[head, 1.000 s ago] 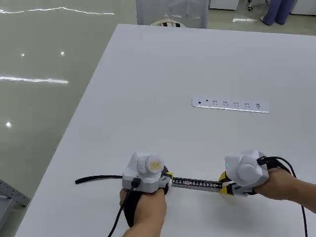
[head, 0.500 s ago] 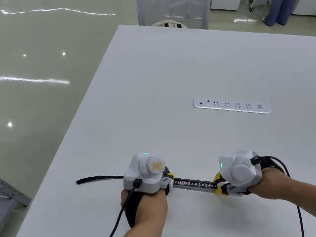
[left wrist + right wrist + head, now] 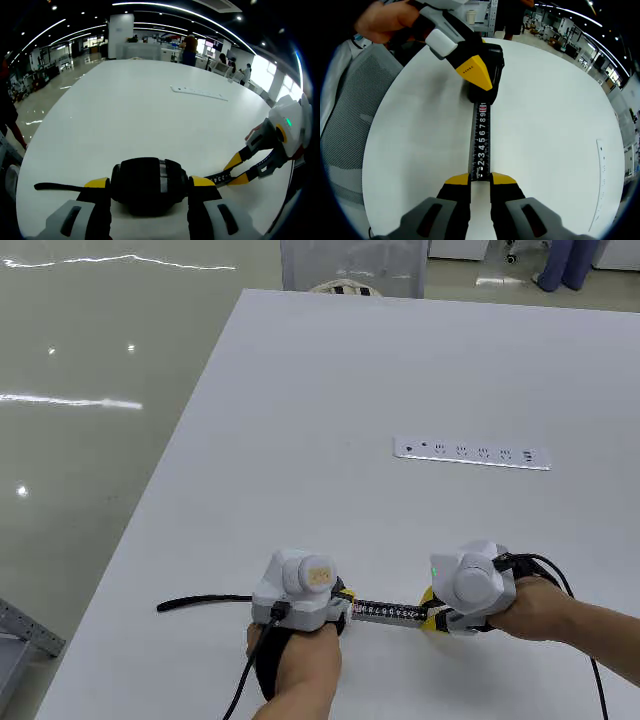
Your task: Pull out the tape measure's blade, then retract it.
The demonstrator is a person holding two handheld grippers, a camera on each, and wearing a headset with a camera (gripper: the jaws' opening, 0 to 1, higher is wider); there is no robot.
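Left gripper is clamped across the black tape measure case, which sits on the table near its 6 o'clock edge in the head view. Right gripper is at 3 o'clock of the case, jaws pinched narrow on the blade tip. Only a short span of blade is out, lying flat and straight between the two.

My read: short exposed length, so this is either early pull or late retract. Either way:
- keep the right pinch square on the tip, not skewed
- travel dead in line with the case mouth, along the 3–9 o'clock axis, so the blade doesn't twist or kink
- hold the case down and don't let it yaw
- on retract, walk the tip back under grip, no free snap

Black strap trails from the case toward 9 o'clock, out of the travel line.

Surface: plain white matte tabletop, with a white power strip at 1 o'clock, well apart from the work. Room: glossy pale floor from 9 to 11 o'clock, and the left gripper view shows an open hall with ceiling light strips and people standing past the far edge.
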